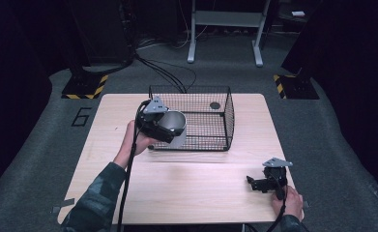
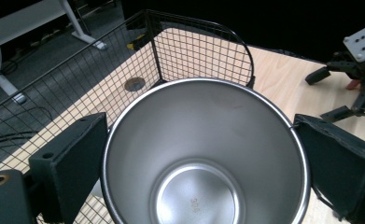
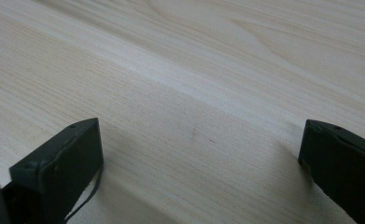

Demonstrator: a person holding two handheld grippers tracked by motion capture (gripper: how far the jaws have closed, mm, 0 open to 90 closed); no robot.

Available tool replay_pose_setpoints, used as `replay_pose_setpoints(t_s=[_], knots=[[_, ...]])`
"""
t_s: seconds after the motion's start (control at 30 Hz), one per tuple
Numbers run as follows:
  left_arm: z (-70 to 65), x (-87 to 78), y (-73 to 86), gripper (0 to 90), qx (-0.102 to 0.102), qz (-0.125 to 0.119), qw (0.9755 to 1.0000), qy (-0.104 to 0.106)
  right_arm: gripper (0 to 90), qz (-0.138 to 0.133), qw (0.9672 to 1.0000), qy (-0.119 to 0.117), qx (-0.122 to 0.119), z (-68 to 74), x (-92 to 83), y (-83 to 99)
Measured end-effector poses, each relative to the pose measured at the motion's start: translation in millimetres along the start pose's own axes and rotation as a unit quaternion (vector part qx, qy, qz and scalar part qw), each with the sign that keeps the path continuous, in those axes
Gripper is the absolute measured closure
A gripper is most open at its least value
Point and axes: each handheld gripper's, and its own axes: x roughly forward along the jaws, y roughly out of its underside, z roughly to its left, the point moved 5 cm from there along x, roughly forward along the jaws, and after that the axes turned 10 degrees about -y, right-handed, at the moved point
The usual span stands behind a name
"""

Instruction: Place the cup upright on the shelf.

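The left tongs (image 2: 196, 154) are clamped on a steel cup (image 2: 203, 158), held at the near-left corner of the wire basket (image 1: 227, 116), apparently over its rim. I judge the cup about to be set inside; release remains. The cup is empty, and so is the basket. The right tongs (image 1: 260, 183) rest spread wide, grasping nothing, on the worktop (image 1: 196, 188).

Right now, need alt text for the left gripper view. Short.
A steel cup seen from above, empty, clamped between the left gripper's two black jaws. Behind it stands a black wire basket on a light wooden table, with the right gripper farther off at the upper right.
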Motion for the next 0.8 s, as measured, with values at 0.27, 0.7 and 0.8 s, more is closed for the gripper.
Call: replay_pose_setpoints(t_s=[0.27,0.7,0.8], knots=[[8.2,8.6,-7.1,6.3,-0.005,-0.004,0.9998,-0.016,0.0,0.000,1.0000,0.000,0.000,0.0,0.0,0.0],[22.9,20.2,-12.6,6.3,-0.014,-0.003,0.9993,-0.034,0.0,0.000,1.0000,0.000,0.000,0.0,0.0,0.0],[24.3,21.9,-13.7,6.3,-0.017,-0.005,0.9992,-0.037,0.0,0.000,1.0000,0.000,0.000,0.0,0.0,0.0]])
